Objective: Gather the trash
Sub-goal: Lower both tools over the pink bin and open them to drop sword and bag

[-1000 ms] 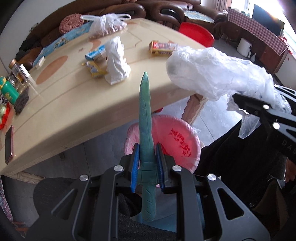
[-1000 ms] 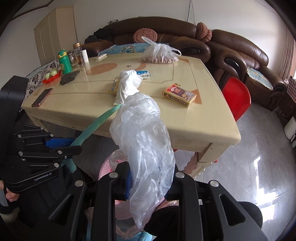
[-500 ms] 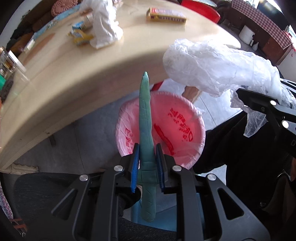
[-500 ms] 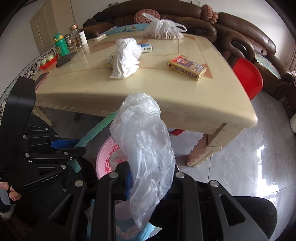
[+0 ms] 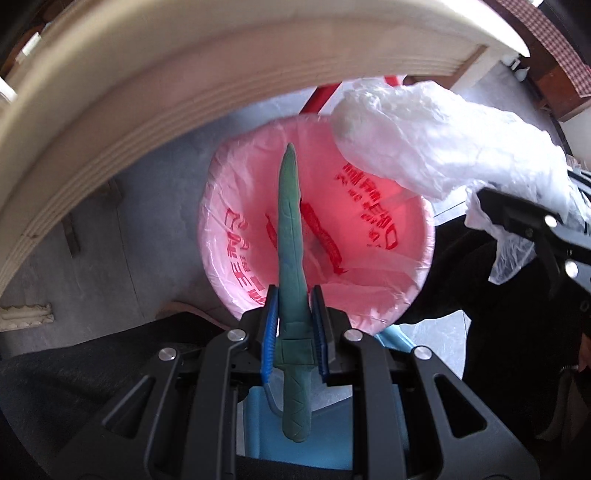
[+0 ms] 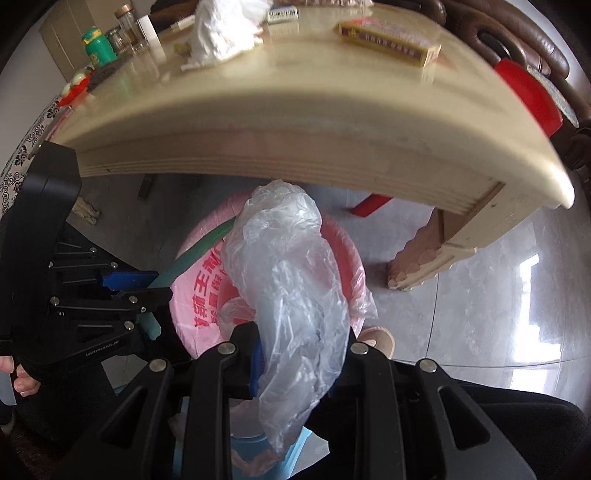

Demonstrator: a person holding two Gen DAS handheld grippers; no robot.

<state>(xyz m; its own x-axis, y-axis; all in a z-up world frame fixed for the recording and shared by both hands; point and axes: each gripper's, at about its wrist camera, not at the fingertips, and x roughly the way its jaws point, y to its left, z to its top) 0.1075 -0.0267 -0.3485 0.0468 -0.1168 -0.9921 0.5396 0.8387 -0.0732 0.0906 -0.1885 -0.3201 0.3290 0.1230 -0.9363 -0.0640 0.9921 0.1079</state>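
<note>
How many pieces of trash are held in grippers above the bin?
2: a green strip in the left gripper, a clear plastic bag in the right gripper.

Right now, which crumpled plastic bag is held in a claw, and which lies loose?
The clear plastic bag over the pink-lined bin is clamped in the right claw; the white bag lies loose on the table.

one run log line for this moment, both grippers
left gripper: shut on green strip | right gripper: shut on clear bag | both over pink bin

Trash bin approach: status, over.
Left gripper shut on green strip. Right gripper shut on clear plastic bag. Both above pink-lined bin. Nothing blocking.
</note>
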